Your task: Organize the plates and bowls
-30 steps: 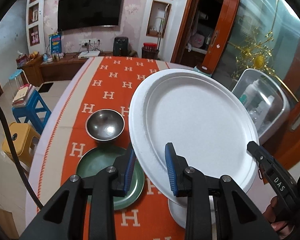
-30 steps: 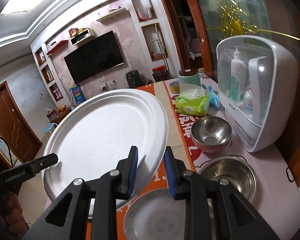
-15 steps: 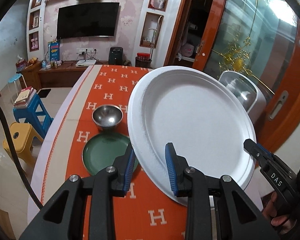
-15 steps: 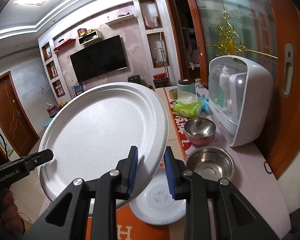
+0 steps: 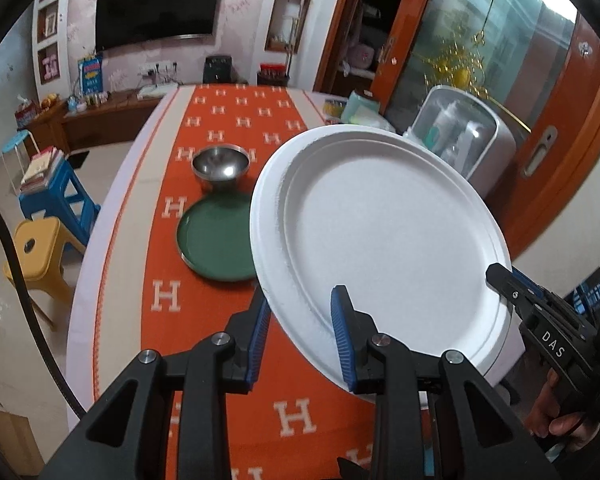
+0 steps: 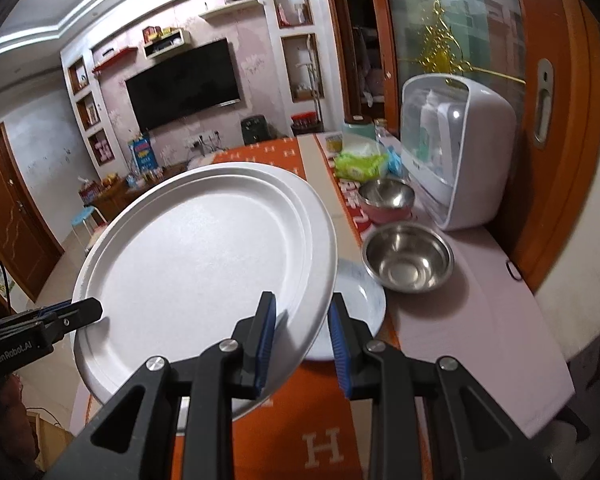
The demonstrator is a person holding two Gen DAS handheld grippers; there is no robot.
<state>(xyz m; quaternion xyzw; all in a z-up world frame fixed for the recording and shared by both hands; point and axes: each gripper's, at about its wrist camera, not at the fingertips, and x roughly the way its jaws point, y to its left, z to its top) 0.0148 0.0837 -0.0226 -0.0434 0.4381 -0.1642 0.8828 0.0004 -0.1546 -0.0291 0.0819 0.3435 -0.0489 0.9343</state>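
Plates first: in the left wrist view, a large white plate (image 5: 384, 240) is lifted clear of the surface (image 5: 112, 208), tilted, its near rim sitting between the two blue-padded jaws of the left gripper (image 5: 302, 334). Whether those pads actually press the rim cannot be told; a gap shows on the right-hand side. At the plate's far right edge the right gripper (image 5: 500, 276) reaches in and meets the rim. Beyond the white plate, on the orange runner (image 5: 220, 128), a green plate (image 5: 212, 240) lies flat, and a steel bowl (image 5: 220, 164) stands just behind it.

From the right wrist view, the same white plate (image 6: 204, 260) has its rim between the jaws of the right gripper (image 6: 302, 332); the left pad lies against it, while the right pad stands a little off, so the grip is unclear. The left gripper (image 6: 80, 312) meets the opposite rim. Under the lifted plate a smaller pale plate (image 6: 364, 300) rests flat, beside an empty steel bowl (image 6: 408, 256); a pink-sided bowl (image 6: 386, 200) sits behind that, near a white cabinet (image 6: 468, 152).
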